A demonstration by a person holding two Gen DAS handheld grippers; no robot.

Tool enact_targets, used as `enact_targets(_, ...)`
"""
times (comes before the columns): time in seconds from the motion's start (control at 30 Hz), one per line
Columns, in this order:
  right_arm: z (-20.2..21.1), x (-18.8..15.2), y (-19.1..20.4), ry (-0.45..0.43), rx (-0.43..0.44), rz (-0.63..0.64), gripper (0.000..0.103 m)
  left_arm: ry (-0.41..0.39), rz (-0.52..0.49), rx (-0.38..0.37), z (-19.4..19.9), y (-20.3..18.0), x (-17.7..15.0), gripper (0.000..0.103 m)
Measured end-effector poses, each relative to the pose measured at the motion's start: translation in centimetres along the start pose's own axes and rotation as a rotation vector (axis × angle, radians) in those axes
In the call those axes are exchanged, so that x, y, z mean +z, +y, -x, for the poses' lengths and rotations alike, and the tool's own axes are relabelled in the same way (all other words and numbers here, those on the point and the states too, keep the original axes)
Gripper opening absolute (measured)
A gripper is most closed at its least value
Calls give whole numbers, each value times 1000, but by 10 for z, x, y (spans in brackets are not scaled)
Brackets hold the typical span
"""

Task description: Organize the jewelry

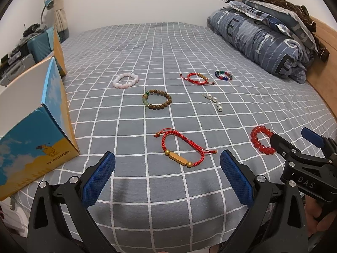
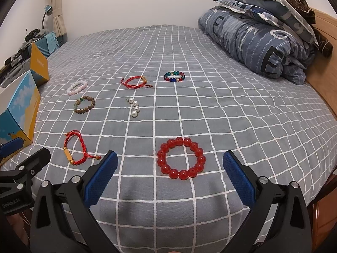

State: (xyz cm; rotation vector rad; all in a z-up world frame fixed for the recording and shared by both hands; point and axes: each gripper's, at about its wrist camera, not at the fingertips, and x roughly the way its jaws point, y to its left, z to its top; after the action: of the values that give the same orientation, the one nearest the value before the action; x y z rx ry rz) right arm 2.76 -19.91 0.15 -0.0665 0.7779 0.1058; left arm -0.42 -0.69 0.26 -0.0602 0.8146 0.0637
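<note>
Several bracelets lie on the grey checked bed. My left gripper [image 1: 167, 162] is open, just short of a red cord bracelet with a gold bar [image 1: 182, 148]. My right gripper [image 2: 170, 164] is open around a red bead bracelet [image 2: 180, 160], above the sheet. Farther off lie a brown wooden bead bracelet [image 1: 157, 99], a pink bead bracelet [image 1: 125, 80], a second red cord bracelet [image 1: 197, 78], a multicoloured bead bracelet [image 1: 223, 76] and a pearl string [image 1: 215, 101]. An open blue and yellow box [image 1: 40, 126] stands at the left.
A folded blue quilt and pillows [image 1: 267, 35] pile up at the far right by the wooden headboard [image 1: 324, 67]. A suitcase and clutter [image 1: 31, 42] stand beyond the bed's left edge. The bed's near edge drops off under both grippers.
</note>
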Motion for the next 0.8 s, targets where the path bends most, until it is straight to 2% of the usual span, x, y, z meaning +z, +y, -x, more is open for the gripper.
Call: enact_targets(0.8,-1,0,0,2,1,-3,96,-2,-16,11,2,-2,-1,97)
